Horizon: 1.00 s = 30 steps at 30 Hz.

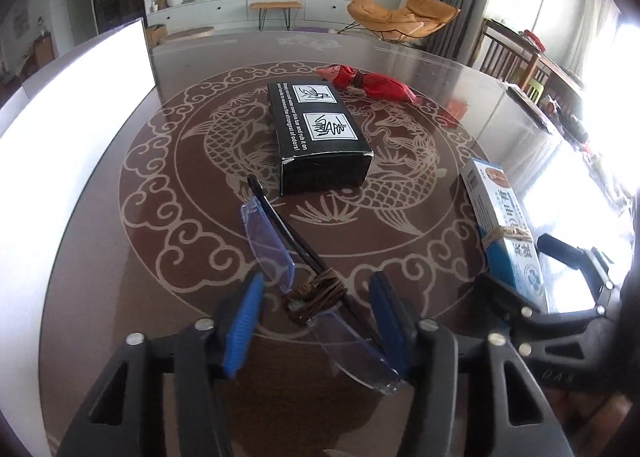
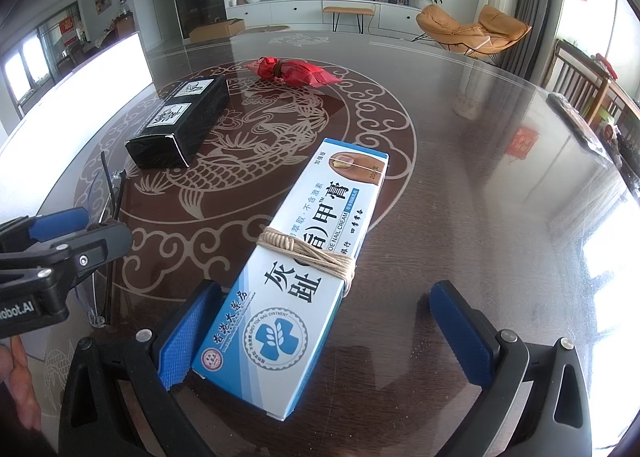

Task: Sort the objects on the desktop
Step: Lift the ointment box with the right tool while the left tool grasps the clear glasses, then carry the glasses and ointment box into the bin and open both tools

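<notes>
While the left tool (image 1: 316, 313) points down at the surface (image 1: 120, 277), its two blue pads (image 1: 244, 321) stand on either side of a pair of glasses (image 1: 276, 253). The glasses have clear bluish lenses and dark arms, folded and bound at the middle with brown twine (image 1: 316, 297). They lie slantwise between the pads. The nearer lens reaches the right-hand pad, but a narrow gap shows at the left-hand pad, so the tool is not clamped on them. Whether the glasses rest fully on the surface I cannot tell.

The right tool (image 2: 324, 333) is spread wide and grasps nothing. A long blue and white carton of nail cream (image 2: 304, 265), tied round its middle with pale string (image 2: 316, 257), lies on the surface between its pads. The carton's near corner is just beside the left-hand pad, and the right-hand pad is well apart from it. In the right wrist view the left tool shows at the left edge, with fingers of the hand (image 2: 16, 361) below it.

Farther out, a black box (image 1: 320, 137) with white printed panels lies over the fish pattern in the middle of the round, glass-topped surface. Beyond it lies a red wrapped packet (image 1: 368, 83), tied at its waist. A bright white panel (image 1: 72, 129) stands along the left rim.
</notes>
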Motion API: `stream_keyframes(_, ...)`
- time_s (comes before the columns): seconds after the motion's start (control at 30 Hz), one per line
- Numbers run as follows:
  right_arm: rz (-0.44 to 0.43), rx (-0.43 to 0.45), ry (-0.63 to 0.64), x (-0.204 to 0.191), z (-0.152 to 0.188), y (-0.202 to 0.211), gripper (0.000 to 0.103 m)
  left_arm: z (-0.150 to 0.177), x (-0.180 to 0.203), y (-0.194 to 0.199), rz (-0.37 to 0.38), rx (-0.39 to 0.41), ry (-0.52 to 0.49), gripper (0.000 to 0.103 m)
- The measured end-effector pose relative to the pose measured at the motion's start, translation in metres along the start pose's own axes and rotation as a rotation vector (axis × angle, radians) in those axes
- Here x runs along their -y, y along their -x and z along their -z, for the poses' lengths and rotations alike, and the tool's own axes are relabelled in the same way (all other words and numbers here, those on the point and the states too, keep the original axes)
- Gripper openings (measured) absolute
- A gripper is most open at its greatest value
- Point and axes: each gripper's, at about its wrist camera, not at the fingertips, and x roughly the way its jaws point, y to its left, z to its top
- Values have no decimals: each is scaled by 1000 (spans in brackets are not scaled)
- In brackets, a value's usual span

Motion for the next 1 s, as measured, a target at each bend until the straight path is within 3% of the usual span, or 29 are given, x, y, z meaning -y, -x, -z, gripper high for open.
stream_keyframes(0.03, 0, 0, 0, 0, 0, 0, 103, 3, -5, 3, 13, 4, -10, 31)
stream_keyframes(0.07, 0, 0, 0, 0, 0, 0, 103, 5, -13, 7, 48, 4, -2, 29)
stream_keyframes(0.13, 0, 0, 0, 0, 0, 0, 103, 12, -28, 14, 106, 5, 20, 28)
stream_keyframes(0.43, -5, -33, 8, 0, -4, -2, 103, 43, -44, 41, 92, 40, 17, 28)
stream_keyframes(0.53, -96, -108, -18, 8, -16, -2, 102, 47, -44, 46, 86, 57, 8, 28)
stream_keyframes(0.57, -149, -112, -45, 12, -21, -1, 92, 48, -44, 49, 87, 66, 9, 28)
stream_keyframes(0.6, -145, -124, -39, 12, -24, 0, 64, 50, -44, 53, 90, 75, 11, 28)
stream_keyframes(0.63, -129, -136, -8, 10, -28, 1, 44, 51, -45, 58, 94, 88, 15, 28)
stream_keyframes(0.77, -163, -167, -10, 11, -33, 8, 45, 51, -50, 86, 109, 153, 28, 28)
stream_keyframes(1.0, -231, -66, 72, -23, -65, 63, 44, 38, -93, 156, 161, 292, 137, 28)
